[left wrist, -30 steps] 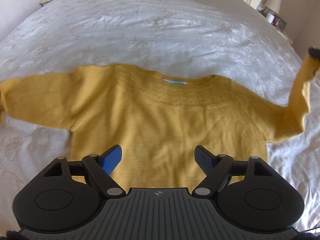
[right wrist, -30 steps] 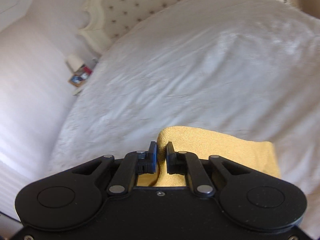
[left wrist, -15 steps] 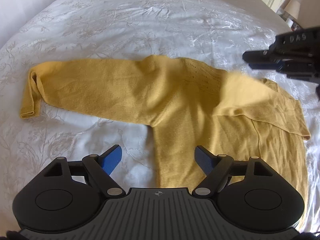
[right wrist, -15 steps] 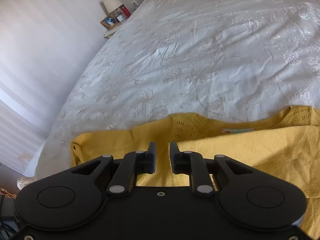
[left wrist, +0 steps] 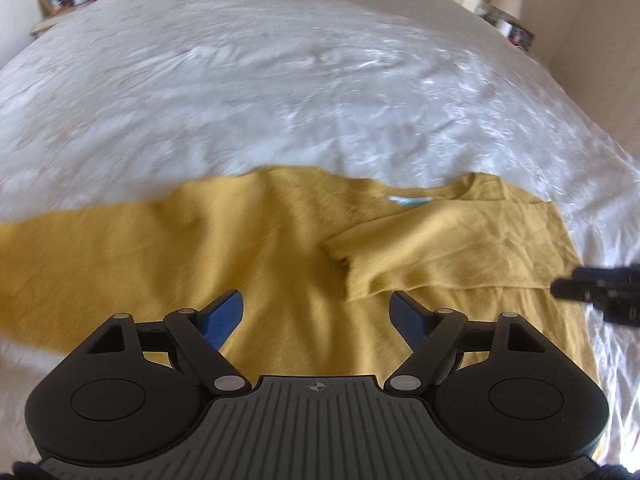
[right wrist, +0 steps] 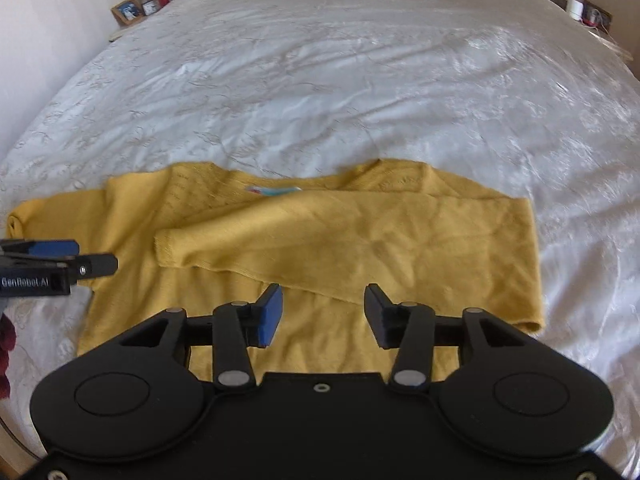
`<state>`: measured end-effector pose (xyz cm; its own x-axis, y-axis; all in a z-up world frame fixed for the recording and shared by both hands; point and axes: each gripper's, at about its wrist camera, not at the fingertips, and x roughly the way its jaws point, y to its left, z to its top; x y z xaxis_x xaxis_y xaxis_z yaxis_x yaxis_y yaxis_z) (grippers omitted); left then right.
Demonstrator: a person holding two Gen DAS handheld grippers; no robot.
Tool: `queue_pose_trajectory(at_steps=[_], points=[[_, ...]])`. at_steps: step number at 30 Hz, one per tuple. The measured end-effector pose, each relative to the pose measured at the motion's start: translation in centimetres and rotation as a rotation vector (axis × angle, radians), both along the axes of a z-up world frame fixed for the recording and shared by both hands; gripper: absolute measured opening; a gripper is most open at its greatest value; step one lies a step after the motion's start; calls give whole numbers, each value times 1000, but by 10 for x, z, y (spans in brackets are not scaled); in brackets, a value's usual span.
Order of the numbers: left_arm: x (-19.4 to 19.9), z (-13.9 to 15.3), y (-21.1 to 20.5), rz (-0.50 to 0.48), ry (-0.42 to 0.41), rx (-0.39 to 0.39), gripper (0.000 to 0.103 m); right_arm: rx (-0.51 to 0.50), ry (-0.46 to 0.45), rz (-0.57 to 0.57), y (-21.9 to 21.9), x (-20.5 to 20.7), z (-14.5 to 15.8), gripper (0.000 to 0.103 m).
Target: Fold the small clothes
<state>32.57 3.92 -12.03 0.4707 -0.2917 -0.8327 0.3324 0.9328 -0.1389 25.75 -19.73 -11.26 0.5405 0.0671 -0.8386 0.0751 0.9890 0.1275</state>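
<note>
Ahead of our left gripper (left wrist: 316, 312), jaws wide and empty, the yellow sweater's (left wrist: 280, 264) unfolded sleeve (left wrist: 80, 248) runs leftward across the bed (left wrist: 280, 80), farther from the right gripper (right wrist: 323, 314), likewise wide.

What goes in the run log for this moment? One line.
sweater: right sleeve folded across | left sleeve out | left tongs open | right tongs open

The sweater's (left wrist: 248, 248) left sleeve runs off the left edge of the left wrist view, blurred. The right gripper (left wrist: 600, 286) is cut by the right edge there. Bedside picture frames (right wrist: 127, 10) are too small to make out.
</note>
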Motion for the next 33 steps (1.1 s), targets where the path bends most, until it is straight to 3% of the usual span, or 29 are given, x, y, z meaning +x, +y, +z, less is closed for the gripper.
queue_pose_trajectory(at_steps=[6, 15, 21, 25, 26, 31, 33], points=[[16, -18, -35, -52, 56, -18, 80, 35, 33, -73, -29, -15, -11, 56], [46, -41, -50, -8, 142, -90, 79, 97, 42, -75, -50, -8, -23, 59], [59, -49, -41, 133, 212, -145, 52, 122, 50, -92, -63, -10, -29, 59], [61, -43, -39, 183, 192, -141, 13, 126, 52, -112, -73, -13, -30, 59], [61, -37, -40, 182, 177, -134, 8, 127, 54, -120, -76, -14, -30, 59], [49, 17, -26, 186, 4, -121, 2, 123, 35, -151, -95, -21, -24, 60], [51, 28, -10, 218, -29, -77, 0, 120, 22, -170, -105, -22, -20, 63]])
